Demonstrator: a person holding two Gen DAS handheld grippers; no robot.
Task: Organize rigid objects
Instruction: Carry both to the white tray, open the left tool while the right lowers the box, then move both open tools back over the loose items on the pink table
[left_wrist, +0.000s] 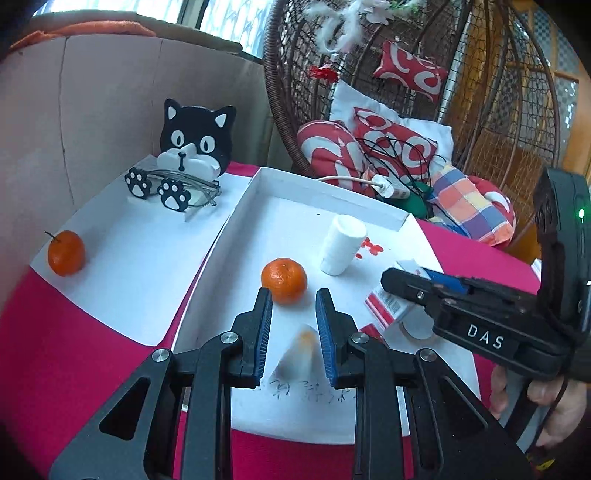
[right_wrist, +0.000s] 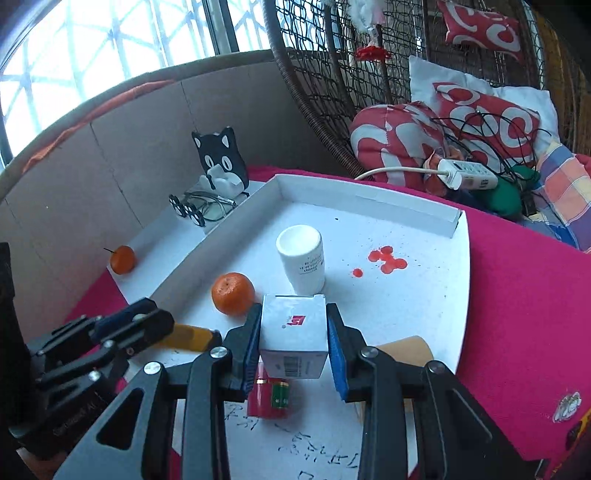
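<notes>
A white tray (left_wrist: 325, 188) (right_wrist: 369, 197) lies on a red cloth. In it stand a white bottle (left_wrist: 341, 243) (right_wrist: 303, 258) and an orange (left_wrist: 284, 280) (right_wrist: 232, 293). My right gripper (right_wrist: 293, 338) is shut on a small white box (right_wrist: 293, 334) with a red logo, held above the tray; the box also shows in the left wrist view (left_wrist: 388, 299) under the right gripper (left_wrist: 413, 286). My left gripper (left_wrist: 293, 314) is open and empty, just short of the orange. In the right wrist view the left gripper (right_wrist: 140, 321) hides part of a yellow object (right_wrist: 188, 338). A red can (right_wrist: 267, 397) lies below the box.
A second orange (left_wrist: 66, 253) (right_wrist: 123, 259) sits on a white sheet (left_wrist: 140, 266) left of the tray. A black cat-shaped holder (left_wrist: 195, 138) with glasses (left_wrist: 184, 186) stands at the back left. A wicker chair (left_wrist: 406, 92) with cushions and a power strip (right_wrist: 467, 177) stands behind.
</notes>
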